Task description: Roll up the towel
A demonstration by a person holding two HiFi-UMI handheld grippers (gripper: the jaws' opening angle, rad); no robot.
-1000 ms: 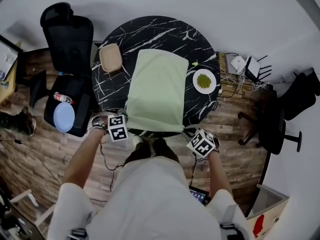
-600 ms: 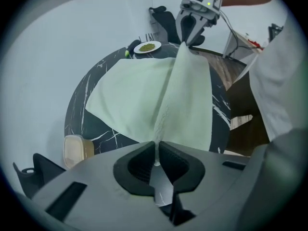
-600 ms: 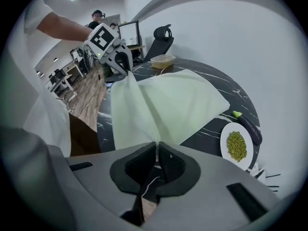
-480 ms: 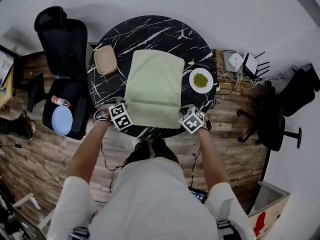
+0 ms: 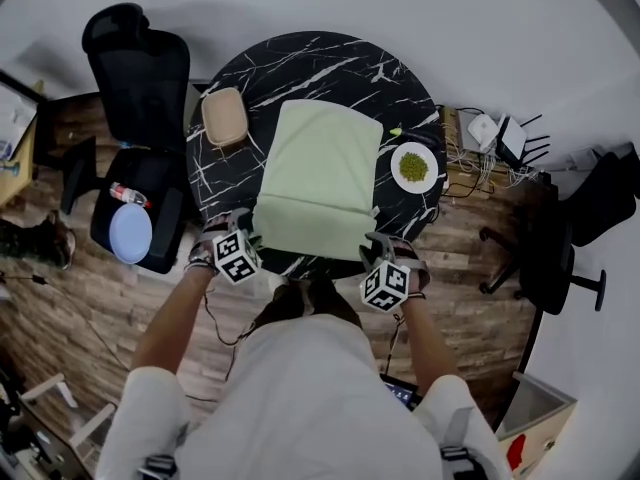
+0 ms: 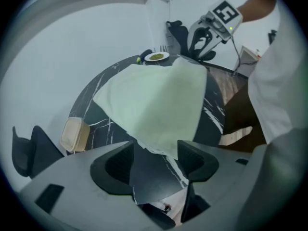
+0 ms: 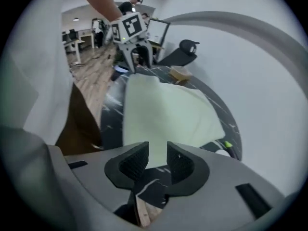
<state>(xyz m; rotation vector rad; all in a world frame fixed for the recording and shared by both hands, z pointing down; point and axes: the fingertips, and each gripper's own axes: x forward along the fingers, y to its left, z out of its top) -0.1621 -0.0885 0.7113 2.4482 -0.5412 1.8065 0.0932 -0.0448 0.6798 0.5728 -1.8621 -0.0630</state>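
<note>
Both grippers sit at the near end of the pale green rectangular cloth towel (image 5: 320,168), which lies on the round black white-veined marble table (image 5: 330,58) in the upper middle of the head view. Change: a second ago the towel's near end hung over the table rim; now that end lies folded back onto the towel as a doubled band, and no cloth hangs off. The jaws of both grippers have just been opening. The left gripper (image 6: 156,155) stands wide apart, with the towel's corner reaching into the gap and neither pad pressing it. The right gripper (image 7: 158,158) is parted only narrowly, with cloth just past its pads and none clamped. Judgement: the first turn is laid and let go, so a re-grip on the folded edge comes next. Hard to make out: the marker cubes cover both jaw tips in the head view, and the person's body blocks the near table rim. I cannot tell whether the band is a loose curl or a flat fold. A tan lidded box (image 5: 223,115) and a white plate of green food (image 5: 413,166) sit just beside the towel.
</note>
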